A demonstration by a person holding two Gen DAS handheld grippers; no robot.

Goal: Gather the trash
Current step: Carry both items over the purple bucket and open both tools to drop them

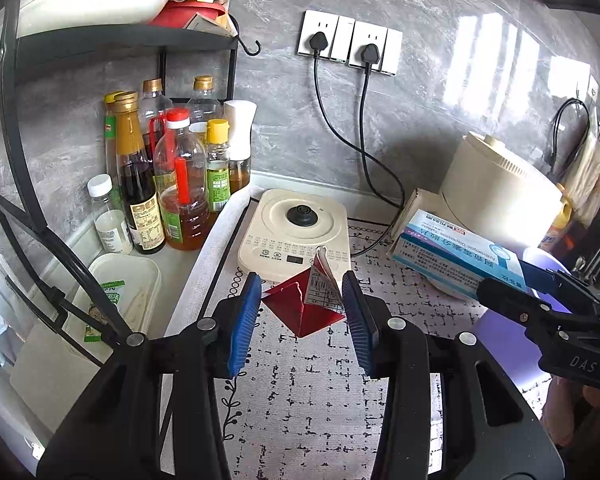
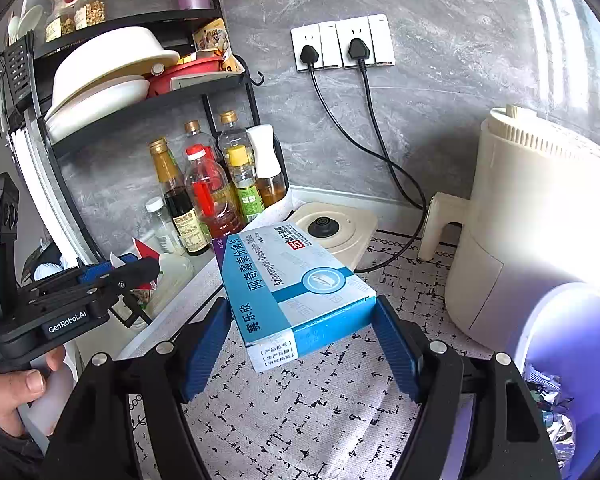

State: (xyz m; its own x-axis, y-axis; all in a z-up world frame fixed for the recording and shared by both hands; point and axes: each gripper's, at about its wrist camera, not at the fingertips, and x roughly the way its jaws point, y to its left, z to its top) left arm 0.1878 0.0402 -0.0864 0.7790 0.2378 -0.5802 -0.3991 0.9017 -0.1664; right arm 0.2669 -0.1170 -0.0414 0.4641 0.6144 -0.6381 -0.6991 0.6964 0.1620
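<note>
red and crumpled, the torn wrapper (image 1: 304,304) sits pinched between the blue pads of the left gripper (image 1: 300,312), lifted clear of the patterned mat (image 1: 300,400). the right gripper (image 2: 302,338) clamps the blue medicine box (image 2: 296,292) across its width, jaws fairly wide around it, also held off the mat. both pieces of trash look picked up, so the step in hand seems to be the carry. the lilac bin (image 2: 572,344) stands low at the right, just beside the right gripper, with foil scraps already inside. next, each load likely needs to travel over the bin's open mouth before the jaws let go, box first since it is nearer, keeping clear of the cream appliance (image 2: 540,220).
</note>
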